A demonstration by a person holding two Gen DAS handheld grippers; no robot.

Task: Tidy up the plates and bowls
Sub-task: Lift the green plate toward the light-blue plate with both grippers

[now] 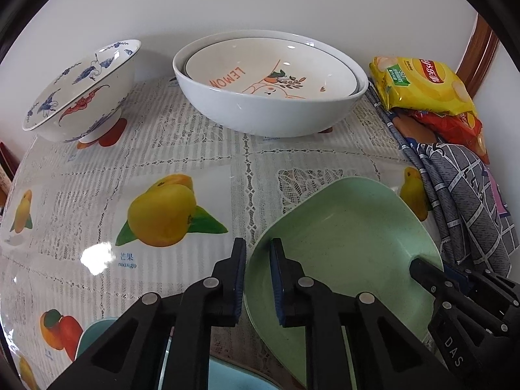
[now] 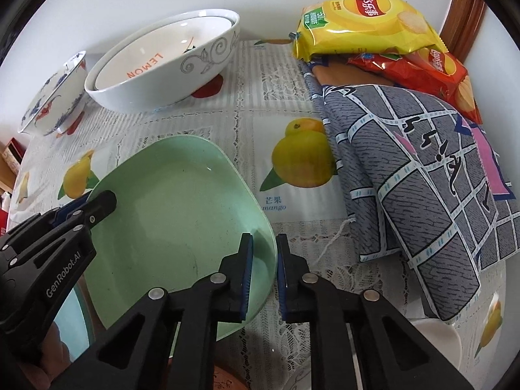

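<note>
Nearest both cameras, the green plate (image 2: 182, 214) lies on the desk (image 1: 182, 162) with a gripper at each side. It is shallow, squarish with rounded corners, matte and faintly speckled; it looks like light plastic or fibre ware, so it should be stiff, not fragile and easy to lift. The raised rim is the only sensible place to take it, and a hold on opposite edges should keep it level.

The left gripper (image 1: 258, 279) straddles the plate's left rim: one finger outside, the blue-padded one inside the dish. Its fingers are drawn in to a narrow gap and appear clamped on the rim. The right gripper (image 2: 264, 276) does the same on the right edge, one pad over the dish, the other outside over the cloth, also nearly closed on the rim. Contact at the pads is hard to confirm, but both look like pinch grips.

A pale blue dish (image 1: 97, 334) peeks out just beside the green one, partly hidden by the fingers.

Farther back stands a large white bowl (image 1: 269, 104) with a lemon-print plate (image 1: 269, 68) nested in it, glossy ceramic, likely heavy, slippery and breakable. Beside it a blue-and-white footed bowl (image 1: 84, 91) looks tippy.
</note>
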